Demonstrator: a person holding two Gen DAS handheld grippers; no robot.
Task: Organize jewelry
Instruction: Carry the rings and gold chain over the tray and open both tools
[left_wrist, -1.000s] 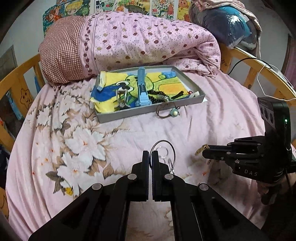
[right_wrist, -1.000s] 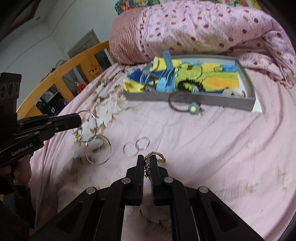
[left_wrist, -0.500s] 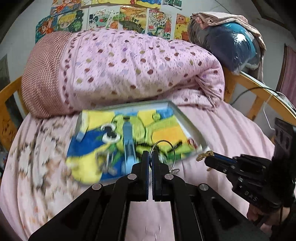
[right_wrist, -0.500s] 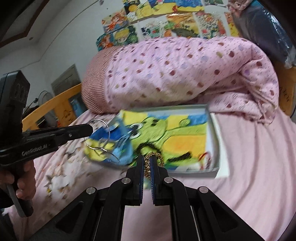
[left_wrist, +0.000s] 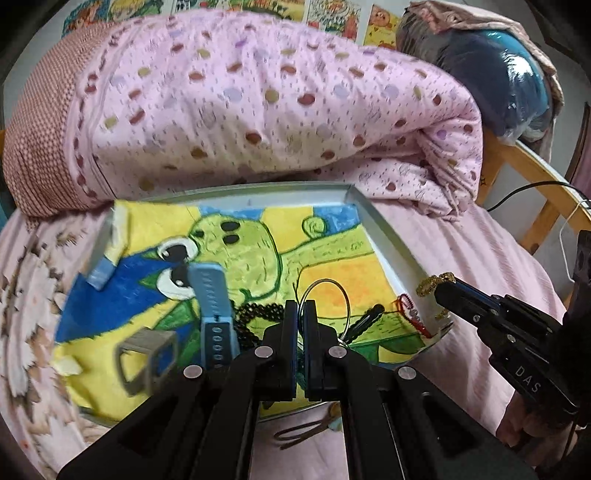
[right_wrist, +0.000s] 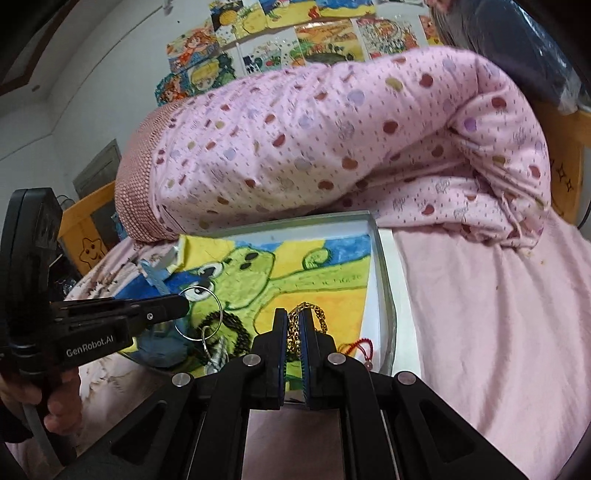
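The left tongs (left_wrist: 300, 308) are pressed together on a thin silver ring (left_wrist: 327, 297), which stands up above the near end of the shallow grey tray (left_wrist: 384, 236) on the bed (left_wrist: 461, 251). From the right side the ring (right_wrist: 201, 314) hangs off the tip of those tongs (right_wrist: 181, 306), with what may be a second loop dangling under it; the blur there makes that hard to judge.

The right tongs (right_wrist: 293, 325) are pinching a gold chain (right_wrist: 314, 314), most of it buried between the pads, only a short loop showing above the tray's right half. The other view catches just its frilly end (left_wrist: 432, 282) past the right tongs (left_wrist: 443, 286) at the tray's wall.

Inside the tray a cartoon cloth (left_wrist: 258, 236) lines the bottom. On it lie a pale blue strap (left_wrist: 214, 306), black beads (left_wrist: 255, 314) partly behind the tongs, and a red cord (left_wrist: 410, 310). A brown loop (left_wrist: 299, 430) lies on the sheet just outside the near wall, half hidden. A folded pink quilt (left_wrist: 258, 103) rises behind the tray.
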